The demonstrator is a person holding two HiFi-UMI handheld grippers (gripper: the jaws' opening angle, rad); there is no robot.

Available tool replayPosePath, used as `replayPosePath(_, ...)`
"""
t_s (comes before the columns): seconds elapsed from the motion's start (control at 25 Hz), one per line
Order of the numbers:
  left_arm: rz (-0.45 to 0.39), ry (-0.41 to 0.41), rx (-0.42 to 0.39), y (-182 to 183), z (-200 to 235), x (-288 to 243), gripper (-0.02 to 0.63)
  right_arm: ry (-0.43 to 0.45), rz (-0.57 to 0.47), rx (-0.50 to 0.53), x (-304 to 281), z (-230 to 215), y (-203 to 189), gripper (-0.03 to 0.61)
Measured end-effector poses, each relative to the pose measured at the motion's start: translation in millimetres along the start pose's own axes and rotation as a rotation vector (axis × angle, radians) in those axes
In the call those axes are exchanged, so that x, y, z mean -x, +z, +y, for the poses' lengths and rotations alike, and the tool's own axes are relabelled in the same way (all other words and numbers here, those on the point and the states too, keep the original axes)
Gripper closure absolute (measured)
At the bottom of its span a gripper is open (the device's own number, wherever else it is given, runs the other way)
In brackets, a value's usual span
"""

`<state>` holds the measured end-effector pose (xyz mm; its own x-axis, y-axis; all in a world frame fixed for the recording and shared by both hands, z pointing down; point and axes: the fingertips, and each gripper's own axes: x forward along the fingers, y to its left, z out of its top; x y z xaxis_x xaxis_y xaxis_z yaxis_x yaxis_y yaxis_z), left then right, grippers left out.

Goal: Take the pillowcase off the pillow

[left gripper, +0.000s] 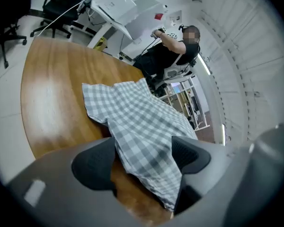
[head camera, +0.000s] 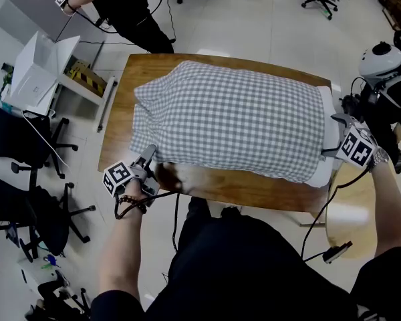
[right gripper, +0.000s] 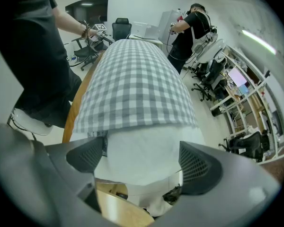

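A: Count?
B: One table (head camera: 254, 191), one pillow (head camera: 328, 109), one checked pillowcase (head camera: 227, 119), two claws. A second person (head camera: 123, 9) is standing beyond the far left corner.
A: Where is the pillowcase lying?
B: It is covering most of the pillow and most of the tabletop. At the right edge its hem is stopping short, and the bare white pillow end is sticking out over that edge.
A: Left claw (head camera: 149, 154)?
B: Released. It is sitting at the near left corner with its jaws spread, and a loose corner of the pillowcase is lying between them, not pinched.
A: Right claw (right gripper: 142, 162)?
B: Also released. Its jaws are standing wide on either side of the bare pillow end.
A: Room to move?
B: Bare wood is showing along the near and left edges. Open floor is lying past the right edge. Two black office chairs (head camera: 17, 136) are crowding the floor off the left edge.
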<state>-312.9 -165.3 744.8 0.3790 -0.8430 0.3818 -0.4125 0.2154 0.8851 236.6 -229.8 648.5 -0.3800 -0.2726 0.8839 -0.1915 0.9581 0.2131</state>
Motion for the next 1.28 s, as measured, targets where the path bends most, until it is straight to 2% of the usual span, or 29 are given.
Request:
replayPosePath(0.2,-0.070,0.019,0.109,11,20,-13,0.233,0.011,0.001,-0.034,-4,-1,-5,0.061)
replayPosePath(0.44,-0.117,0.045,0.172,26,39,-25,0.236,0.028,0.016,-0.059,-16,1,-9,0.058)
replayPosePath(0.64,-0.119,0.062,0.167,29,49,-32,0.295,0.041,0.031,-0.072,-25,5,-13,0.063)
replayPosePath(0.76,-0.116,0.054,0.141,29,48,-35,0.371,0.048,0.036,-0.086,-28,6,-15,0.077)
replayPosePath(0.88,-0.116,0.044,0.113,32,44,-36,0.464,0.059,0.031,-0.096,-28,9,-12,0.137)
replayPosePath(1.08,-0.118,0.038,0.087,35,40,-34,0.597,0.036,0.012,-0.108,-18,9,-8,0.277)
replayPosePath(1.28,-0.130,0.030,0.064,39,32,-32,0.604,-0.016,-0.011,-0.076,-1,4,1,0.413)
